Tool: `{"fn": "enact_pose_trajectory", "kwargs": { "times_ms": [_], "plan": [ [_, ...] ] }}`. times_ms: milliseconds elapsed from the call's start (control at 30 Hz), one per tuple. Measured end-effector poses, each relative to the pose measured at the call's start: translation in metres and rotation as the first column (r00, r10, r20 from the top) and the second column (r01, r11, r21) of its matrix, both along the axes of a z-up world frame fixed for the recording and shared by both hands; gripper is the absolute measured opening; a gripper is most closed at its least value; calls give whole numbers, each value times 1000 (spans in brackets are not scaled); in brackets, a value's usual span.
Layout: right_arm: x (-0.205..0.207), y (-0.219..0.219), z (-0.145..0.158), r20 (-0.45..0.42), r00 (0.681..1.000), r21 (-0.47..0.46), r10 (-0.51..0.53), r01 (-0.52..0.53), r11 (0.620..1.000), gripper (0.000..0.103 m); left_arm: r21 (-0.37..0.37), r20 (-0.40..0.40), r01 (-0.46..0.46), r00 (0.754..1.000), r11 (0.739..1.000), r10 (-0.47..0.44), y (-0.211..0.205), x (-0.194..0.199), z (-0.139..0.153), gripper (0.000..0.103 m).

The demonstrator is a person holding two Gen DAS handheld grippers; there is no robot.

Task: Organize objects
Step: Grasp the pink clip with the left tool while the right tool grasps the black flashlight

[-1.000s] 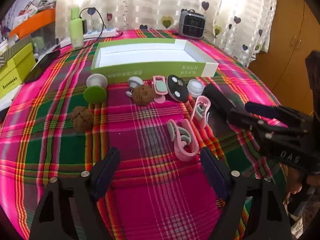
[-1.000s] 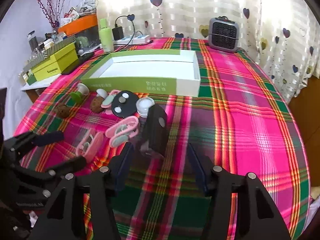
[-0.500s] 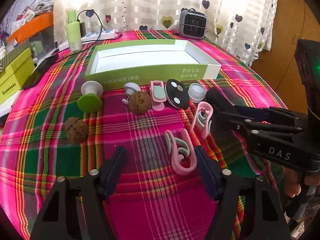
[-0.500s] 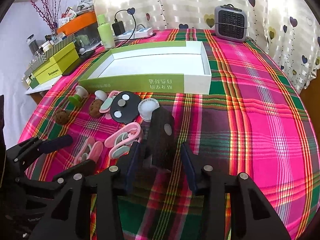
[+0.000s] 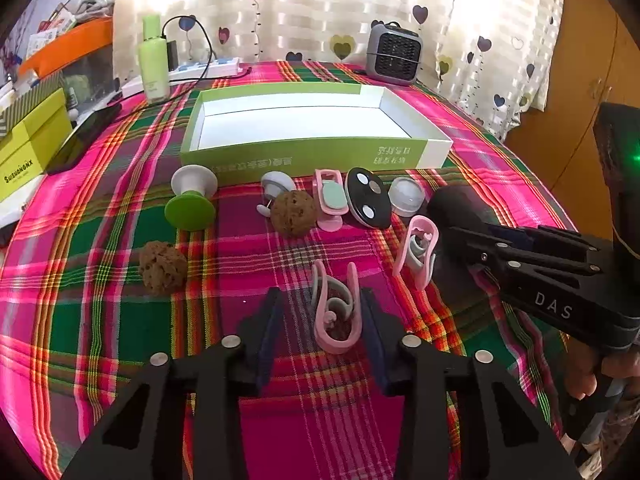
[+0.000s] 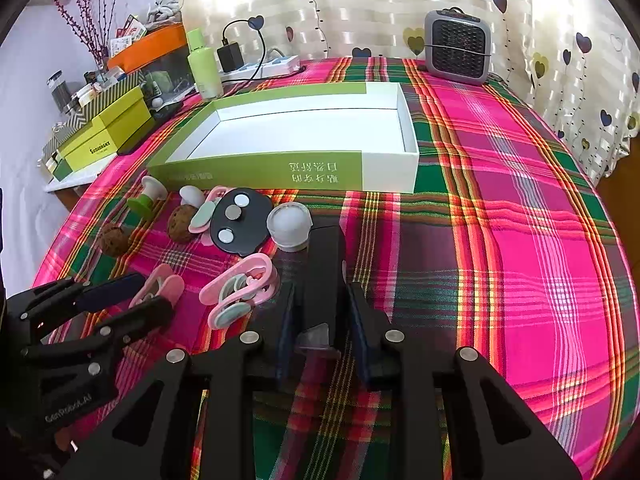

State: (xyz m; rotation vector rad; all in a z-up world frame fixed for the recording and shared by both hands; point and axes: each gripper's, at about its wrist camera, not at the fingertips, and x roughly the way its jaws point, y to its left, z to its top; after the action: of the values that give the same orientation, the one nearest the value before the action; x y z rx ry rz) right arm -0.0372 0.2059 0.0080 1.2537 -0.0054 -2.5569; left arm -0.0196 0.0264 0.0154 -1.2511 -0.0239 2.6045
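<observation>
Left tool (image 5: 318, 316) has just been closing around light springy pink clip (image 5: 335, 309), one finger touching; right tool (image 6: 322, 320) pinches stiff black block (image 6: 325, 276), both near green box (image 5: 316, 130).

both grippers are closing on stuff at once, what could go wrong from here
1. The left gripper has just been closing around the pink clip; only its right finger looks in contact, so the springy clip might twist or pop out.
2. The right gripper, also just closing, flanks the black block; lifting it might knock the white cap or second pink clip alongside.
</observation>
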Motion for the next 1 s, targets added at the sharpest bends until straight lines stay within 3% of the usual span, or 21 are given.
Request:
{"fn": "enact_pose_trajectory", "kwargs": {
  "times_ms": [200,1000],
  "plan": [
    [0,0,1,7,1000,-14,1,-1,1000,25,9,6,-5,1000,1000,5,-3,-3,-1,22],
    [4,-8,12,-10,1000,-49,23,-23,999,24,26,-35,-13,999,1000,14,-8,-13,14,22]
  ]
}}
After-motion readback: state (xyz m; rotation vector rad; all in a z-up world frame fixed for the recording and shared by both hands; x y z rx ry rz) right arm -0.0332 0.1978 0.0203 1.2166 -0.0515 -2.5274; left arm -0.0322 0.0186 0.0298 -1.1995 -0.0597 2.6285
